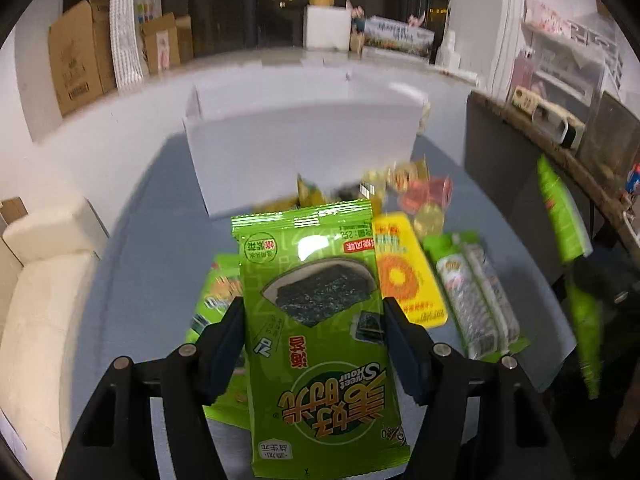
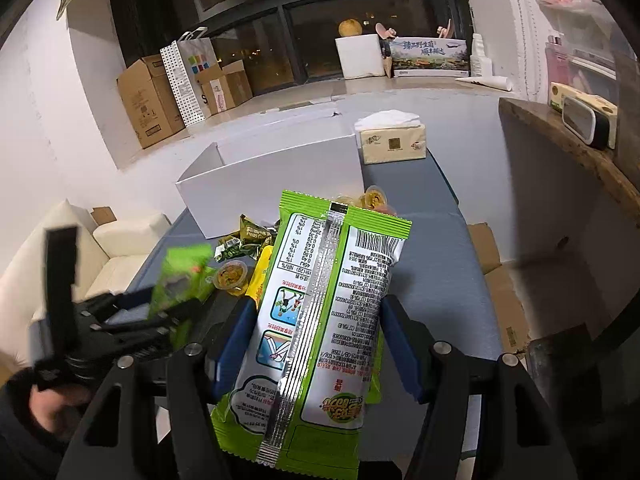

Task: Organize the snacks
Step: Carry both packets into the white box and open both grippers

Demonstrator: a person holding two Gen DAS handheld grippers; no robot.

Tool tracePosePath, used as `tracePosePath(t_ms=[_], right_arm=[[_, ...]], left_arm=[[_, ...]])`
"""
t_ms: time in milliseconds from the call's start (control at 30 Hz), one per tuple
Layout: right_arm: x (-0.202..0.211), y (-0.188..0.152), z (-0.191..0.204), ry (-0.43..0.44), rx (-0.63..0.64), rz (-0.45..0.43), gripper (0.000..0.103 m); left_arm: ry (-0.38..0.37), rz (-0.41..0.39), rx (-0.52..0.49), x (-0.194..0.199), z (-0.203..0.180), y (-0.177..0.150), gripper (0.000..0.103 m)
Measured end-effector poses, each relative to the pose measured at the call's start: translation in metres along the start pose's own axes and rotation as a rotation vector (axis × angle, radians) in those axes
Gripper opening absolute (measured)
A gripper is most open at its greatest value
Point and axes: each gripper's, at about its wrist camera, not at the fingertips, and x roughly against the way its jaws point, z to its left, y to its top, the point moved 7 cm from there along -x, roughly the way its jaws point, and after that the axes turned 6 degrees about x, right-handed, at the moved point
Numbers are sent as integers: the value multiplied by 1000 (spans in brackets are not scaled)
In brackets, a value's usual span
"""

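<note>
So — both jaws clamped: left gripper on seaweed pack, right gripper on 2nd pack.

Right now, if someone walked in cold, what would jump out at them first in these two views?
Two bright green seaweed snack packs fill the foreground: the left tool grips one front side up, and the right tool grips another back side up. Behind them an open white box stands on the blue table, with loose snacks scattered in front of it.
</note>
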Motion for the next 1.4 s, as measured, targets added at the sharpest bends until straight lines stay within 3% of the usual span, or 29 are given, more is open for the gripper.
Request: tracePosePath(t_ms=[133, 367, 567, 800, 1000, 1033, 1067, 1100, 1167, 1400], right_arm=[[-9, 20, 5, 6, 48, -13, 68], [-52, 100, 4, 42, 68, -42, 68], [-111, 175, 9, 65, 116, -33, 68], [-174, 239, 10, 86, 122, -12, 68], [-215, 261, 7, 86, 121, 22, 70], [-219, 261, 7, 95, 126, 33, 73], [-224, 260, 8, 102, 125, 50, 78], [-229, 257, 6, 99, 123, 65, 88], [-233, 254, 1, 70, 116, 60, 94], [-234, 246, -10, 43, 71, 55, 94]], left_arm=[[-9, -53, 12, 20, 5, 34, 71], [25, -149, 39, 24, 25, 113, 72], [43, -177, 22, -4, 38, 184, 73], [67, -142, 24, -62, 51, 241, 73], [68, -104, 24, -108, 64, 262, 74], [64, -97, 25, -114, 66, 263, 82], [63, -90, 30, -120, 68, 263, 100], [68, -92, 39, -123, 71, 263, 103], [68, -93, 44, -127, 75, 260, 103], [64, -74, 30, -134, 78, 250, 103]])
